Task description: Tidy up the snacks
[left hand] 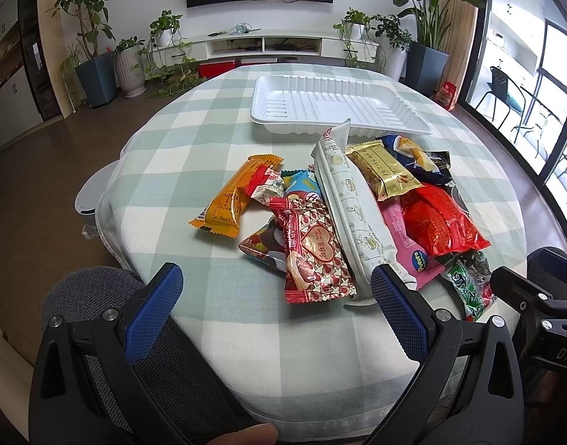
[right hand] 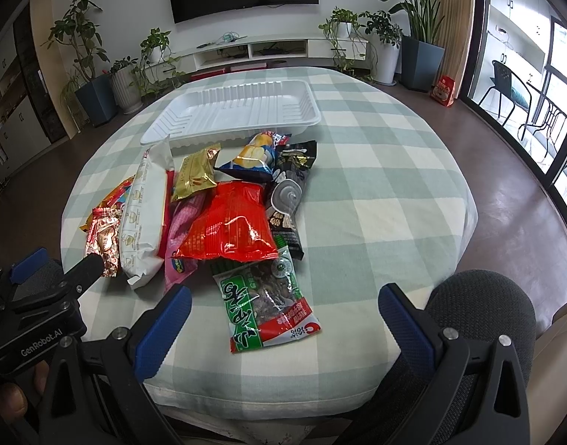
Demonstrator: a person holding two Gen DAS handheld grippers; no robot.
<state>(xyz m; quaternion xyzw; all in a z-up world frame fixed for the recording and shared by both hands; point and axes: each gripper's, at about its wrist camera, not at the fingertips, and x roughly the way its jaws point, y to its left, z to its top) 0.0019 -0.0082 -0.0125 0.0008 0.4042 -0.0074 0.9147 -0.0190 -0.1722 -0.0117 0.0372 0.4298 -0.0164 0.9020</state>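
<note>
A pile of snack packets lies on the checked tablecloth [left hand: 164, 155]. It holds an orange packet [left hand: 231, 193], a red heart-print packet [left hand: 316, 256], a long white packet [left hand: 350, 204], a gold packet [left hand: 383, 170], a red bag [right hand: 231, 226] and a green packet [right hand: 261, 304]. An empty white tray [left hand: 335, 104] sits behind the pile; it also shows in the right wrist view [right hand: 242, 111]. My left gripper [left hand: 276, 293] is open just short of the heart-print packet. My right gripper [right hand: 283, 311] is open over the green packet.
The round table's near edge lies below both grippers. A grey chair back [right hand: 483, 300] stands at the near side. A TV unit [left hand: 283, 42] and potted plants [left hand: 94, 55] line the far wall. Glass doors [right hand: 543, 85] are at the right.
</note>
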